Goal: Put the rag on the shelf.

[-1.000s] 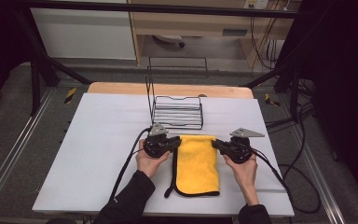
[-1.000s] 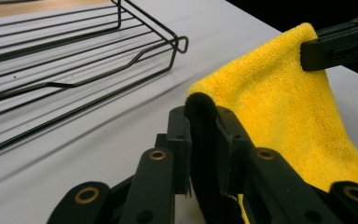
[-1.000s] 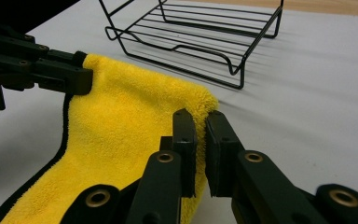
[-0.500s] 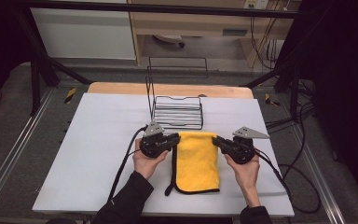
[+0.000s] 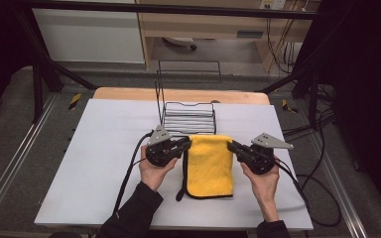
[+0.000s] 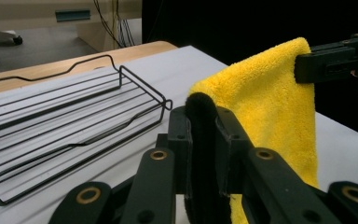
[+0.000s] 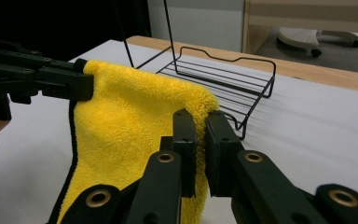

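Item: yellow cloth (image 5: 209, 166), black-edged, folded. Location: middle of the white bench (image 5: 94, 163), just near of the wire rack (image 5: 188, 118).

Hold: left claw (image 5: 184, 144) is closed on the cloth's far-left corner; in the left gripper view the black hem sits pinched between the jaws (image 6: 200, 140). Right claw (image 5: 231, 146) is closed on the far-right corner, its jaws clamped over the yellow pile in the right gripper view (image 7: 200, 140). Both claws point inward, toward each other.

Lie of the cloth: the far edge is stretched taut left to right between the two claws and raised off the bench; the rest hangs and trails toward the near side, its near end apparently resting on the bench. Long axis runs near to far; the gripped edge runs across, roughly parallel to the rack's near rim.

Governing relation: the rack lies directly beyond the held edge, on the far side, centred between the two hands, neither hand clearly closer. Judgement: a move onto the rack calls for both claws to travel far-ward together, keeping the edge level and taut so it clears the near rim.
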Available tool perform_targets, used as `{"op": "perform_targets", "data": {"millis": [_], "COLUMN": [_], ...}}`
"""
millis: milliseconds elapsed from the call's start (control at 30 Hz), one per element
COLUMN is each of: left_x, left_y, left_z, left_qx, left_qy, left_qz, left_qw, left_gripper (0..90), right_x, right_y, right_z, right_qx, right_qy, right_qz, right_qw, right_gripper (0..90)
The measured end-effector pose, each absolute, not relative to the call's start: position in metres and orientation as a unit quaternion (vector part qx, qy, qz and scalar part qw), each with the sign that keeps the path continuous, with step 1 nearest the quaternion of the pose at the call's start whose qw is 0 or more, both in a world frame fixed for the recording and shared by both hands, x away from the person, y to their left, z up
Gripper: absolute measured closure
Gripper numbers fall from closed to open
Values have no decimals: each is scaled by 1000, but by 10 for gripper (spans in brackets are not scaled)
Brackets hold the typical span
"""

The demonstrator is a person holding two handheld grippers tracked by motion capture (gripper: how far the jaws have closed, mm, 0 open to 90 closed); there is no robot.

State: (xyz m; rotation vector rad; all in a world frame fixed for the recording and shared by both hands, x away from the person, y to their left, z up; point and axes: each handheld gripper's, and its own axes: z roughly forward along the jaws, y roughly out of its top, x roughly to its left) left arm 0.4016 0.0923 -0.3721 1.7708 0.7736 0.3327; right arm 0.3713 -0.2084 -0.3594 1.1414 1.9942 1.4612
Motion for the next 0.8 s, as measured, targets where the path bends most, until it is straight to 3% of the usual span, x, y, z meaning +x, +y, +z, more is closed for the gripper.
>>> {"op": "perform_targets", "data": {"millis": [800], "left_x": [395], "left_y": [101], "left_z": [-341], "left_qx": [725], "left_qy": [314], "left_qz": [169], "left_qw": [589], "left_gripper": [783], "right_x": [359], "right_y": [-201], "right_z": [-331], "right_qx": [384], "right_qy": [698], "right_qz": [554], "right_qw": [244], "right_gripper": [844]}}
